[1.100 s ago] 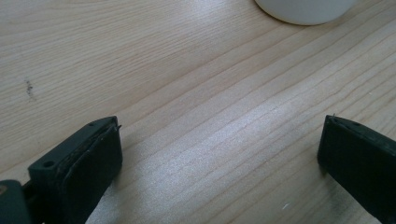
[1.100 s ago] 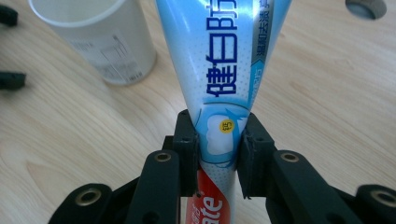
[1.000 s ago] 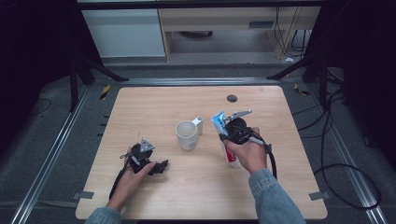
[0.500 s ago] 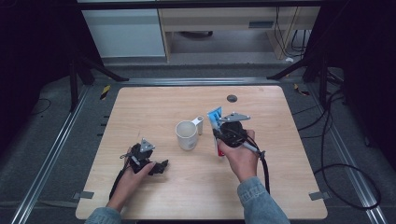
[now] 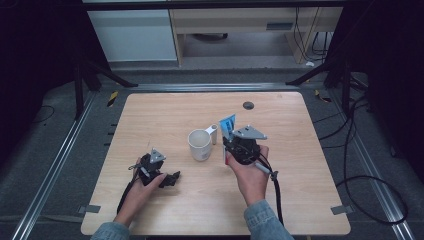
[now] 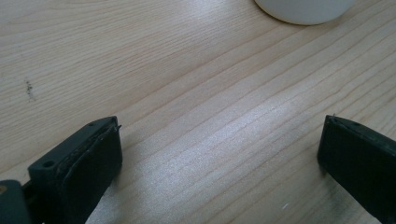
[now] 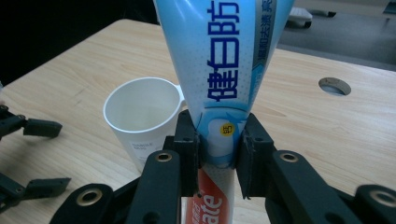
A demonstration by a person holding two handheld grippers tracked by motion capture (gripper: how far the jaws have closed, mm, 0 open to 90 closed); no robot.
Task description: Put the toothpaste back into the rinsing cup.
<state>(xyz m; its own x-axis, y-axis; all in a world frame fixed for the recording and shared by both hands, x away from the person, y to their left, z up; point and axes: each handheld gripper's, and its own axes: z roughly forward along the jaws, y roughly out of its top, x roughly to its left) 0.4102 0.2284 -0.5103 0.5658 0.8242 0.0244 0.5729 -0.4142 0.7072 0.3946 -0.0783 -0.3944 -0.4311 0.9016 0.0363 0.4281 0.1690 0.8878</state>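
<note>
Item, toothpaste tube (image 7: 219, 79): clamped upright in my right claw (image 7: 219, 156), both jaws pressed on its lower body; over the last second it has travelled leftward and now stands just beside the white cup (image 5: 200, 144) at mid-desk (image 5: 300, 200). Item, left claw (image 6: 219, 154): jaws wide, empty, resting low on the desk, unmoved. Judgement: tube probably bound for the cup.

Wooden table (image 5: 300, 200), grey floor (image 5: 50, 165)
</note>
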